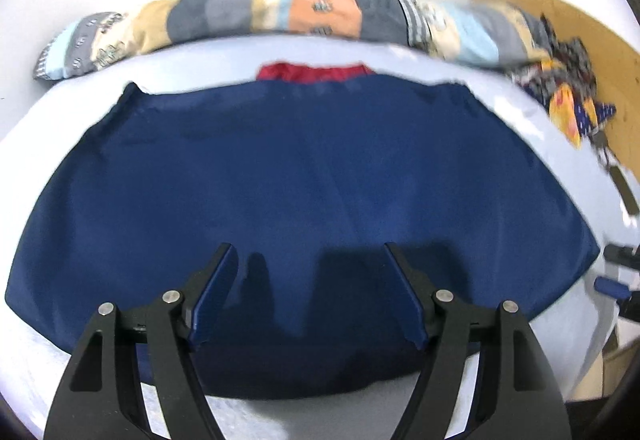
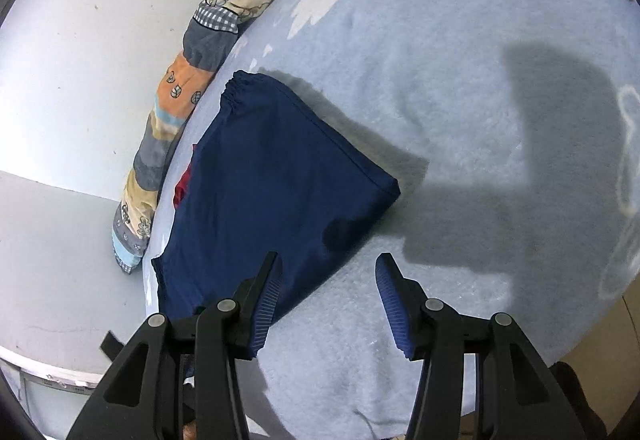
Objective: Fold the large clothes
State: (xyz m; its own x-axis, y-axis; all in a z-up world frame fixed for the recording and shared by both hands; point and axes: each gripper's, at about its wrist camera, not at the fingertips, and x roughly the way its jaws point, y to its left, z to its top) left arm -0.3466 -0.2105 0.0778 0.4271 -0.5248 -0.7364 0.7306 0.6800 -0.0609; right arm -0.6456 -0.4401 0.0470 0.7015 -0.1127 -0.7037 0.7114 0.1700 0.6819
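A navy blue garment (image 1: 300, 168) lies folded flat on the light blue bed cover (image 1: 520, 112), with a red cloth (image 1: 312, 72) peeking out from under its far edge. My left gripper (image 1: 309, 252) hovers open over the garment's near half, nothing between its pads. In the right wrist view the same garment (image 2: 272, 176) lies to the left, elastic waistband at its far corner, a bit of the red cloth (image 2: 182, 188) at its left side. My right gripper (image 2: 329, 260) is open over the bed cover (image 2: 460, 60) at the garment's near right edge, holding nothing.
A long patchwork bolster (image 1: 280, 12) (image 2: 188, 80) lies along the bed's far side against the white wall (image 2: 80, 60). A crumpled patterned cloth (image 1: 568, 96) sits at the far right by a brown board (image 1: 580, 12).
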